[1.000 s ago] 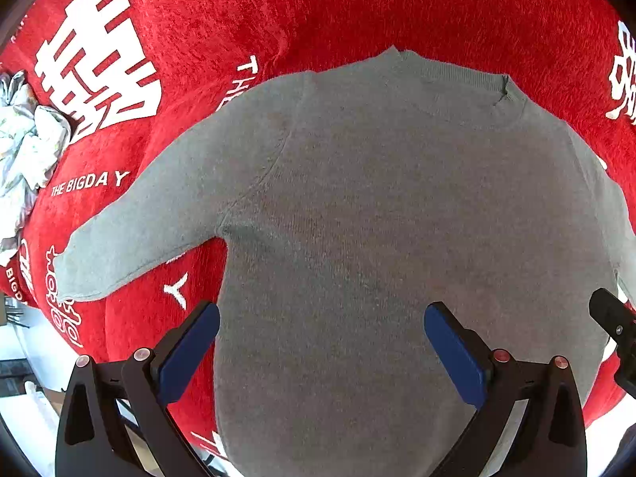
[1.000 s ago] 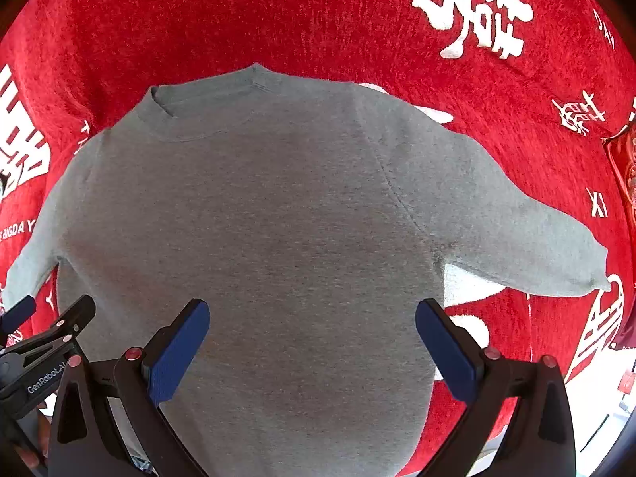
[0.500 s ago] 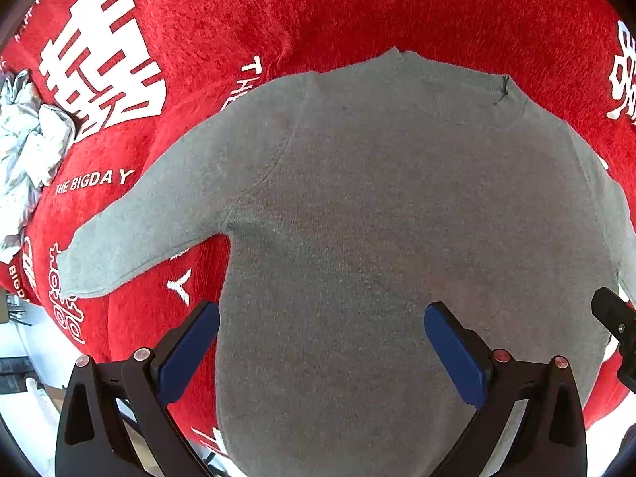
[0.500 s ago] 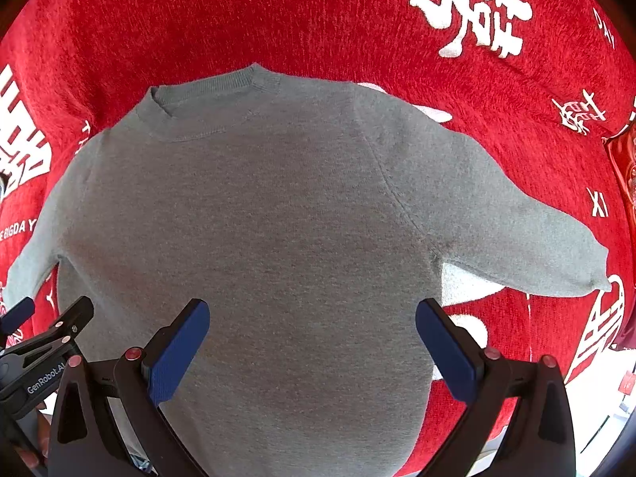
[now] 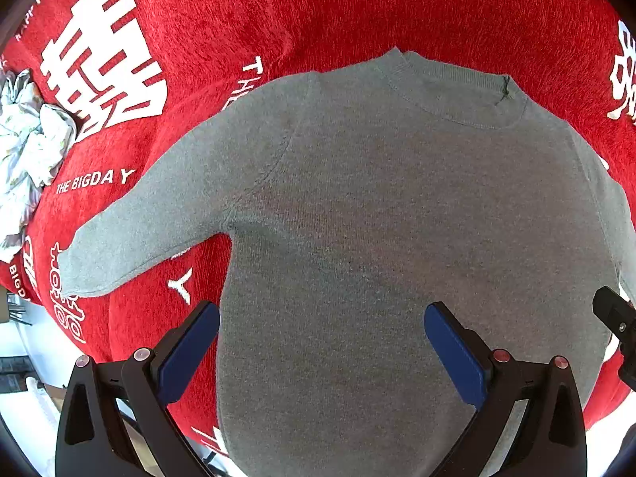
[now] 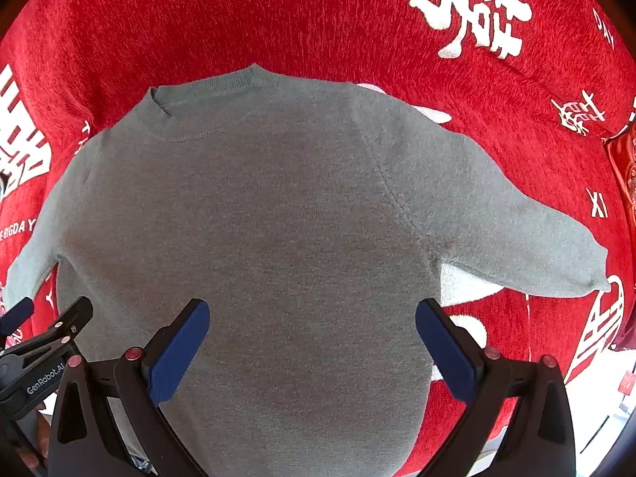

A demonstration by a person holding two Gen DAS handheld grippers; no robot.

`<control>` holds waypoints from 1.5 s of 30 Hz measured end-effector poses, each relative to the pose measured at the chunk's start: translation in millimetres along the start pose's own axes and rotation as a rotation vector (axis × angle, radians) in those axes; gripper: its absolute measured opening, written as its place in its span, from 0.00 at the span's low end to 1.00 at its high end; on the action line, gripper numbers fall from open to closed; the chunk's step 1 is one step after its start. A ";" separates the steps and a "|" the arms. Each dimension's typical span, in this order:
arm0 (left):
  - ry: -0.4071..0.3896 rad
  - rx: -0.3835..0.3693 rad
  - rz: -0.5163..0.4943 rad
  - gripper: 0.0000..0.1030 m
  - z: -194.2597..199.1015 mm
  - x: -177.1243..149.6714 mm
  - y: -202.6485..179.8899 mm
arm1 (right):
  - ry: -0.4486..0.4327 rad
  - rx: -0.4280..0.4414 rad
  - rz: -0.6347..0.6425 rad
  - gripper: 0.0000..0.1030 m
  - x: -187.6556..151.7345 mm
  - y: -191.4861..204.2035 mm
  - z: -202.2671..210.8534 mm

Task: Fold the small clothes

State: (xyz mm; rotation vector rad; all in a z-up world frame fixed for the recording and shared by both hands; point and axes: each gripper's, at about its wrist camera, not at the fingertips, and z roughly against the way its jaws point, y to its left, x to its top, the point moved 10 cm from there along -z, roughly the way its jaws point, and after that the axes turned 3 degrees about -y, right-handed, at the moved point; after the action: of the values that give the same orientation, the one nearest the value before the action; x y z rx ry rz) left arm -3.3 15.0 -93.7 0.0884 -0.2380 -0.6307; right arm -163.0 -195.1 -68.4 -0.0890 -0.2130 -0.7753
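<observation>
Grey knit long-sleeved sweater (image 5: 377,238) spread flat, both grippers spread wide above its lower half.

The sweater lies front-up on the red plush cloth with white lettering (image 5: 278,8), sleeves out to either side, just as a second ago; only the left view has drifted slightly. The left gripper (image 5: 322,342) and the right gripper (image 6: 312,338) hold nothing. A crumpled pale garment (image 5: 28,151) sits at the cloth's left edge.

I see a soft, matt knit gray sweater (image 5: 377,218) on a fuzzy red blanket (image 5: 357,12).
</observation>
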 end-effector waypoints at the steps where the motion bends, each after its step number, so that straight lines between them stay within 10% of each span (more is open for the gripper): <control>1: 0.000 0.001 0.000 1.00 0.0 0.1 -0.1 | -0.001 0.000 0.000 1.00 0.0 -0.1 0.1; 45: -0.006 -0.021 0.041 1.00 -7.1 -1.8 33.7 | -0.006 0.016 0.032 1.00 -2.2 33.5 4.5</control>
State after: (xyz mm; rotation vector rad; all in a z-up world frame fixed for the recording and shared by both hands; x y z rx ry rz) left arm 16.4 43.3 -95.7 0.0610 -0.2385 -0.5922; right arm -141.7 -169.1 -64.6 -0.0792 -0.2231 -0.7417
